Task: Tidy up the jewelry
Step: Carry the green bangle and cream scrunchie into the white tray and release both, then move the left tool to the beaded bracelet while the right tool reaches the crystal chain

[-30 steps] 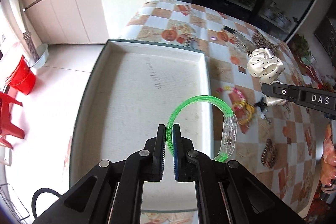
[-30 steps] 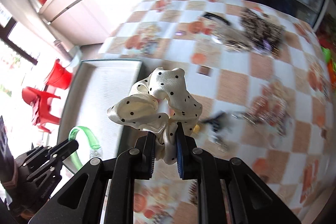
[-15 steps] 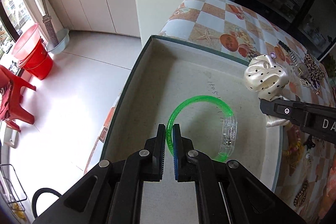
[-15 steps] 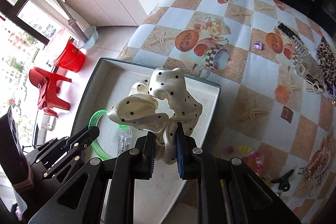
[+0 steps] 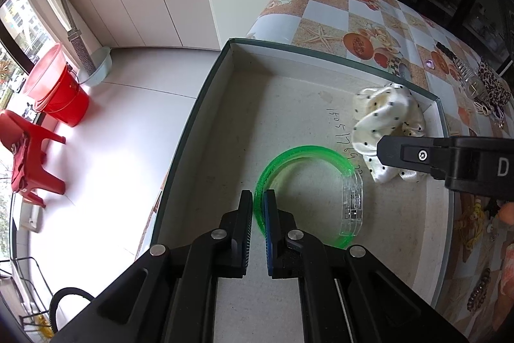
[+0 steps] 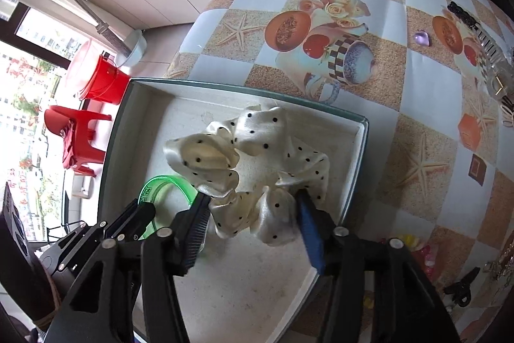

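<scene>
Scrunchie: the cream, black-dotted scrunchie [image 6: 257,169] lies on the floor of the tray, toward its far right corner; in the left wrist view it sits at about 2 o'clock from the bangle.
Bangle: the green bangle [image 5: 308,151] with a clear clasp stands on edge on the tray floor, just beside the scrunchie.
Tray: a shallow pale tray [image 5: 205,105] with a dark green rim rests on the table's near-left corner and overhangs its edge; faint handwriting marks its floor.
Right gripper: the right gripper [image 6: 253,227] has its jaws spread wide, one finger on each side of the scrunchie's near folds; the cloth looks loose between them, though whether a pad touches it is hard to tell.
Left gripper: the left gripper [image 5: 258,216] has its jaws nearly together, pinching the near arc of the bangle.
Table: a checked tablecloth [image 6: 417,124] with starfish and fruit prints; a small purple heart [image 6: 421,39] sits at 1 o'clock from the tray, with more trinkets along the right edge.
Floor: a red bucket [image 5: 61,95] and red stool [image 5: 29,156] at 9 o'clock.
</scene>
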`<state>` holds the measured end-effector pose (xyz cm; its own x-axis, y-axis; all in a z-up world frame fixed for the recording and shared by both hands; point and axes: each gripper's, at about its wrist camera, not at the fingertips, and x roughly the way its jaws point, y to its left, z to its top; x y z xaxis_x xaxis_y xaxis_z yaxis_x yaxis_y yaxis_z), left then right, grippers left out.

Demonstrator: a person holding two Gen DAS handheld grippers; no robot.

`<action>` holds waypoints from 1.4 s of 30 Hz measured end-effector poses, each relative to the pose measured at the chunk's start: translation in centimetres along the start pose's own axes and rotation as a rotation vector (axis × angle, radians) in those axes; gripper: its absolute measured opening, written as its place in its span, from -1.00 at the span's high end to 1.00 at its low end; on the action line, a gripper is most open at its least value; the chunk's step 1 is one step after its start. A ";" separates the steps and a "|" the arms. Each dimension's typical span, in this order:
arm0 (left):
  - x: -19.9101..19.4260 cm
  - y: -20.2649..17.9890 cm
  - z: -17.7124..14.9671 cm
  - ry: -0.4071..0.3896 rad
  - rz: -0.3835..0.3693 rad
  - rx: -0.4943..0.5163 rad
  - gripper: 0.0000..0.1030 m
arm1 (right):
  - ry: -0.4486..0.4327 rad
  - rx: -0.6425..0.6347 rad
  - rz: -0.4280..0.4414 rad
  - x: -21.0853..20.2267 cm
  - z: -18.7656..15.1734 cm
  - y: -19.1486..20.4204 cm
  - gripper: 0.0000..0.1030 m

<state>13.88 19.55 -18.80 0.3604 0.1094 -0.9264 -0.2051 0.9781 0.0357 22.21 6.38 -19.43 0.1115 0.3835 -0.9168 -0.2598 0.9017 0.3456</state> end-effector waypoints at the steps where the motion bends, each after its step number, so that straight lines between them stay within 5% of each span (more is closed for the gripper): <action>1: -0.2 0.1 -0.1 -0.005 0.002 -0.002 0.81 | -0.006 0.002 0.004 -0.5 0.1 0.1 -0.19; 9: -1.9 0.2 -0.5 -0.020 -0.018 0.000 0.72 | -0.079 0.082 0.030 -5.2 -1.3 -1.1 -0.42; 10: -2.1 0.2 -0.5 -0.019 -0.024 0.001 -0.06 | -0.085 0.094 0.027 -5.8 -1.8 -1.5 -0.42; 12: -3.0 0.3 -0.7 -0.051 -0.015 -0.014 -1.00 | -0.097 0.116 0.013 -6.6 -2.9 -1.7 -0.42; 32: -8.2 -8.2 -4.5 -0.059 -0.121 0.256 -1.00 | -0.079 0.496 -0.154 -12.7 -20.6 -13.3 -0.64; 42: -8.4 -13.7 -4.0 -0.036 -0.210 0.327 -1.00 | -0.120 0.598 -0.209 -15.0 -22.7 -18.5 -0.64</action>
<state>10.07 4.50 -13.01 0.3966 -0.0990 -0.9126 0.1754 0.9840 -0.0306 3.55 -20.56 -16.60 0.2171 0.1765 -0.9601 0.3545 0.9021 0.2460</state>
